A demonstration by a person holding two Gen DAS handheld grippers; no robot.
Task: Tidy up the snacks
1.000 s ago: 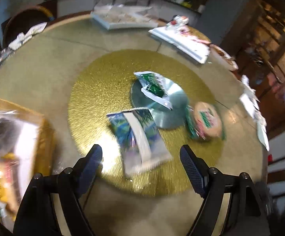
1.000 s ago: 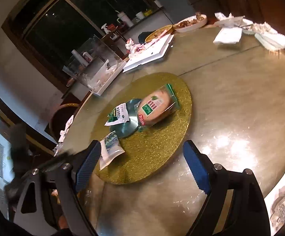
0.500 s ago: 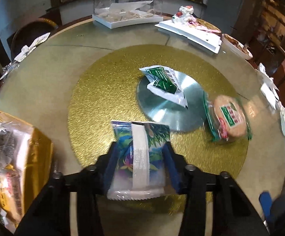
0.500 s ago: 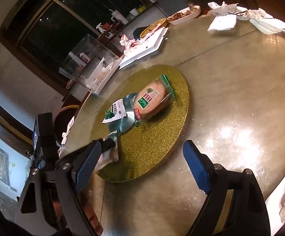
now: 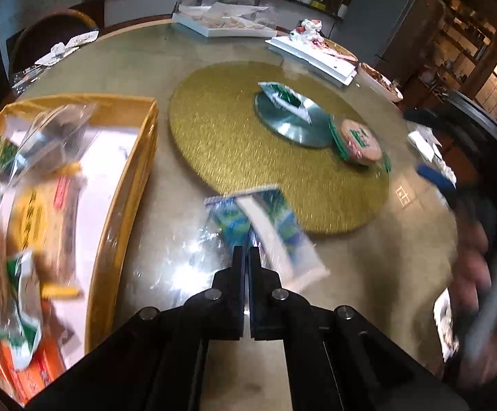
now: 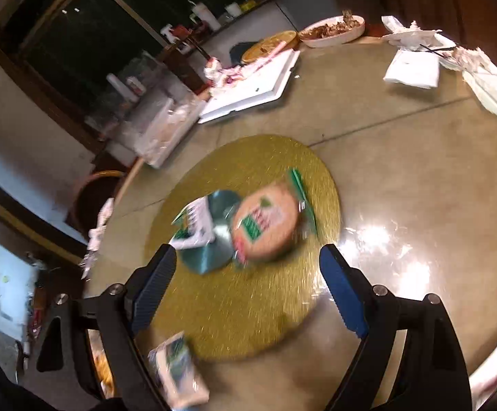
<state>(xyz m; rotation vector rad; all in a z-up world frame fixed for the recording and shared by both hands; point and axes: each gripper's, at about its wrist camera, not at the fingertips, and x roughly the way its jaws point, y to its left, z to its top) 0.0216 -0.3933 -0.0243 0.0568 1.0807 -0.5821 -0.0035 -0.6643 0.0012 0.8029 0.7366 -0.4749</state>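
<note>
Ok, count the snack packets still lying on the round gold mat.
2: a green-and-white packet on the mat's silver centre disc, and a round cracker pack beside the disc. None seem hidden.

The tabletop (image 5: 118, 68) is smooth and glossy, throwing back glare, while the round gold mat (image 5: 221, 130) looks rough and glittery around a shiny metal disc (image 5: 293, 126). The blue-green snack packet (image 5: 265, 226) is crinkly glossy plastic film; the yellow box (image 5: 128, 178) looks like matt cardboard.

Both wrist views look steeply down along their tongs, close over the bench (image 5: 87, 68). Shared: gold mat (image 5: 234, 137) (image 6: 248, 308), disc (image 5: 293, 123) (image 6: 210, 250), round snack (image 5: 358, 140) (image 6: 265, 226).
</note>
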